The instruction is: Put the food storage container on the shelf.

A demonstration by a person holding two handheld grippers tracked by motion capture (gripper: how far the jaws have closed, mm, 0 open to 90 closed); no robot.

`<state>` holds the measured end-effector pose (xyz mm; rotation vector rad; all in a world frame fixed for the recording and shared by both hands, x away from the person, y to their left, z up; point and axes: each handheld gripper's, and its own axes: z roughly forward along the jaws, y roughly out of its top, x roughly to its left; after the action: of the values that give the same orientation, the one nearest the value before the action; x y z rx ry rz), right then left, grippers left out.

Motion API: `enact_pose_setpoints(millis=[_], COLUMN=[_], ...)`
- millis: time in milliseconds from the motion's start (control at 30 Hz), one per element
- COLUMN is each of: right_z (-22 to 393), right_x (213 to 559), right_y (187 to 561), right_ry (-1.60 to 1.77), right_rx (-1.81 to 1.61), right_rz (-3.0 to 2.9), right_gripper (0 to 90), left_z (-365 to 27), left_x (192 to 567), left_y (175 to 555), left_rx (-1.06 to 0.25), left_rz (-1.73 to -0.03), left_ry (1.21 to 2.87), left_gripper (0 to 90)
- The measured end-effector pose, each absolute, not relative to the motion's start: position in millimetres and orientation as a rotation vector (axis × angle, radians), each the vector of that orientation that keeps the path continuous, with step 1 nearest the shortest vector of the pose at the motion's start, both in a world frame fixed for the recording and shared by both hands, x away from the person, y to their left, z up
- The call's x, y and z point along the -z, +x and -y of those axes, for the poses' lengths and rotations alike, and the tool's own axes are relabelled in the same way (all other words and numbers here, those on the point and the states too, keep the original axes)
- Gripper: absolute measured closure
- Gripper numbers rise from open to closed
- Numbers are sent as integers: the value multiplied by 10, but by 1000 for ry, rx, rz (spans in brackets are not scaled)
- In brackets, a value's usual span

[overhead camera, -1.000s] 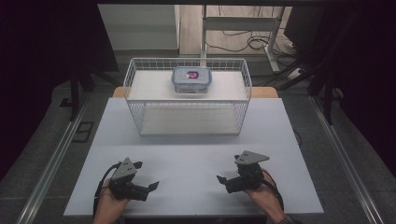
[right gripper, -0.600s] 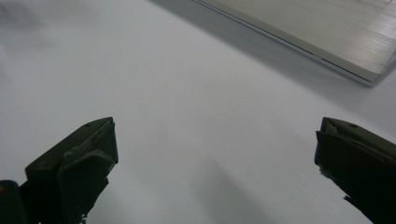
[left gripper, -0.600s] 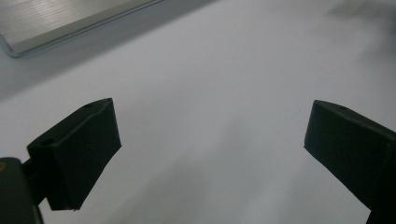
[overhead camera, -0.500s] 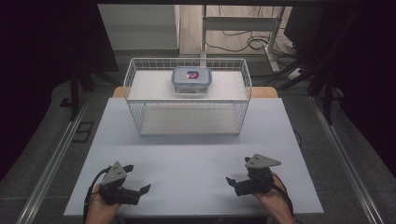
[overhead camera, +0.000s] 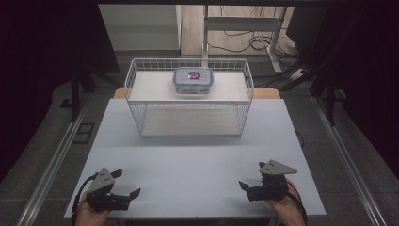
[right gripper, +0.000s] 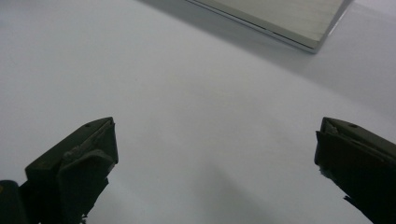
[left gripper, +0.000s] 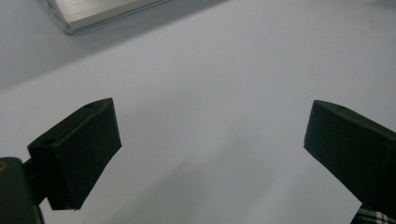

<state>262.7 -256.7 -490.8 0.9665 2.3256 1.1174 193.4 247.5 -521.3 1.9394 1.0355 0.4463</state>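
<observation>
Left gripper: near-left corner of white table, jaws spread wide, empty. Right gripper: near-right, jaws spread wide, empty. Lidded container: far centre, inside wire basket, well apart from both grippers.

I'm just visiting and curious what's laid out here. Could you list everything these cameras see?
Table: one, white, centre of the high view.
Basket: one, white wire, far middle of the table.
Box: one, clear with a blue-grey lid, sitting in the basket at the back.
Desk frame: one, pale, on the floor beyond the table, with cables around it.
Left gripper: one, black with a grey plate, near left edge, jaws open, empty.
Right gripper: one, black with a grey plate, near right edge, jaws open, empty.
</observation>
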Motion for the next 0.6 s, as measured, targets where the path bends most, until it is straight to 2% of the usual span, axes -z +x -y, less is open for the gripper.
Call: enact_pose_setpoints(millis=[333, 600], right_z=[2756, 2843], right_x=[4950, 5033], right_y=[2541, 2459], right_ry=[1025, 1070], right_rx=[-1090, -1049], right_rz=[-2298, -2328], right_gripper=[0, 0], left_z=[-2647, -2721], left_x=[5241, 5312], left_y=[1832, 1778], left_rx=[-471, -430], left_rz=[-1088, -1104], left_ry=[1920, 1927], left_gripper=[32, 24])
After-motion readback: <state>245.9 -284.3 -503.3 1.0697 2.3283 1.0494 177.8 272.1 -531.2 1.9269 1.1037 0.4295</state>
